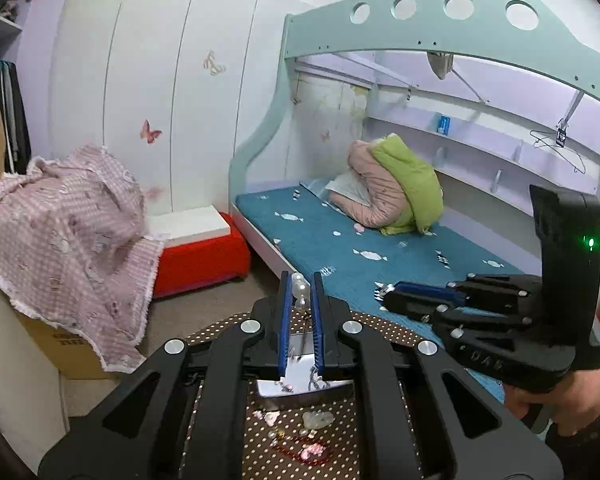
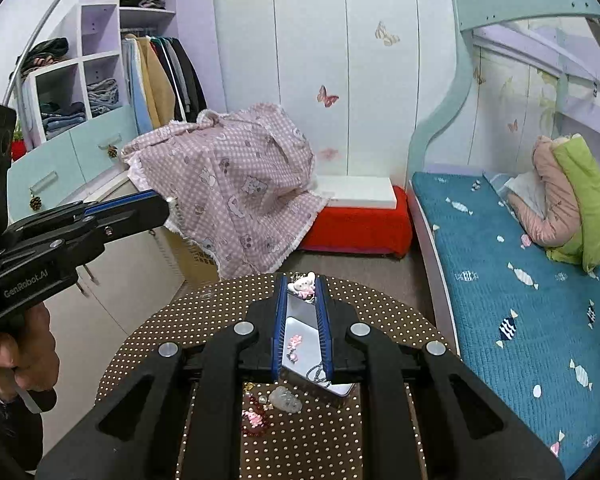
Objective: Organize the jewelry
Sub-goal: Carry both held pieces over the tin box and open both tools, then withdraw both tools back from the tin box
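The mirror tray (image 2: 300,344) is mostly hidden behind the fingers (image 2: 281,320); the tabletop's (image 2: 160,320) near edge is cut off.

I'm in a child's bedroom at home. A bunk bed (image 2: 520,280) with a teal candy-print cover sits at three o'clock, butterfly-stickered wardrobe doors (image 2: 340,80) at twelve, hanging clothes (image 2: 168,76) at ten.

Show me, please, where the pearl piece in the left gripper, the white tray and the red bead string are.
pearl piece (image 1: 299,292), left wrist view, on its upper pearls.
white tray (image 2: 306,344), right wrist view, on its bare floor.
red bead string (image 2: 256,426), right wrist view, on its beads.
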The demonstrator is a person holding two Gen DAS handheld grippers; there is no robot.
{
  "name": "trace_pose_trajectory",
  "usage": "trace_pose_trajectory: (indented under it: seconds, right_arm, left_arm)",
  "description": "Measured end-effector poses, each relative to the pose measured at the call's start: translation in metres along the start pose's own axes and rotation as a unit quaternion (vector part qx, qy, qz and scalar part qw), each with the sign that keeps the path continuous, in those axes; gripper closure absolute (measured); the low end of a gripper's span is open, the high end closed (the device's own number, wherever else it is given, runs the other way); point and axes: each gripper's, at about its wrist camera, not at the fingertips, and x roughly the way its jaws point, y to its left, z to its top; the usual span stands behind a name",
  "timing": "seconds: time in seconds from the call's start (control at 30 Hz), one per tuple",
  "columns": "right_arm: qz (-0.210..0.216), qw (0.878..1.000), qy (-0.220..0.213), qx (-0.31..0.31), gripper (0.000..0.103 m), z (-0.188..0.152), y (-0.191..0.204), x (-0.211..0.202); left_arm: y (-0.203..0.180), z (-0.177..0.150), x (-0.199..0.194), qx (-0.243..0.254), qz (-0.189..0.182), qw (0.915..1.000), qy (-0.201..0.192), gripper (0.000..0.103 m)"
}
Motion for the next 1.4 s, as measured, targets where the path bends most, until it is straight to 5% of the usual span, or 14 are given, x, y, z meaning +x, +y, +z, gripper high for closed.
trace_pose_trajectory:
  seconds: [0.8,0.83,0.93,0.97,1.1,1.17,1.4]
  right_arm:
    - [-0.005,0.989,0.142,0.051,0.087,-0.039,-0.039,0.104]
    - [-0.005,0.988,0.143,0.053,0.083,-0.040,-0.040,0.105]
    - [-0.011,0.988,0.141,0.059,0.066,-0.043,-0.043,0.104]
    - [-0.013,0.988,0.138,0.060,0.050,-0.043,-0.044,0.102]
    - [-0.024,0.991,0.116,0.070,0.031,-0.042,-0.048,0.093]
    - [-0.036,0.992,0.097,0.075,0.012,-0.040,-0.050,0.085]
    - [-0.060,0.993,0.040,0.095,0.008,-0.035,-0.052,0.054]
  left_arm:
    - [0.025,-0.057,0.128,-0.028,-0.002,0.9891,0.144,0.092]
    - [0.026,-0.061,0.132,-0.027,0.002,0.9877,0.154,0.082]
    - [0.029,-0.067,0.133,-0.029,0.028,0.9872,0.155,0.015]
    - [0.030,-0.068,0.131,-0.029,0.037,0.9879,0.148,0.013]
    - [0.036,-0.068,0.127,-0.038,0.054,0.9867,0.149,0.011]
    - [0.037,-0.068,0.119,-0.038,0.076,0.9866,0.140,0.007]
    - [0.040,-0.065,0.070,-0.047,0.132,0.9872,0.076,0.005]
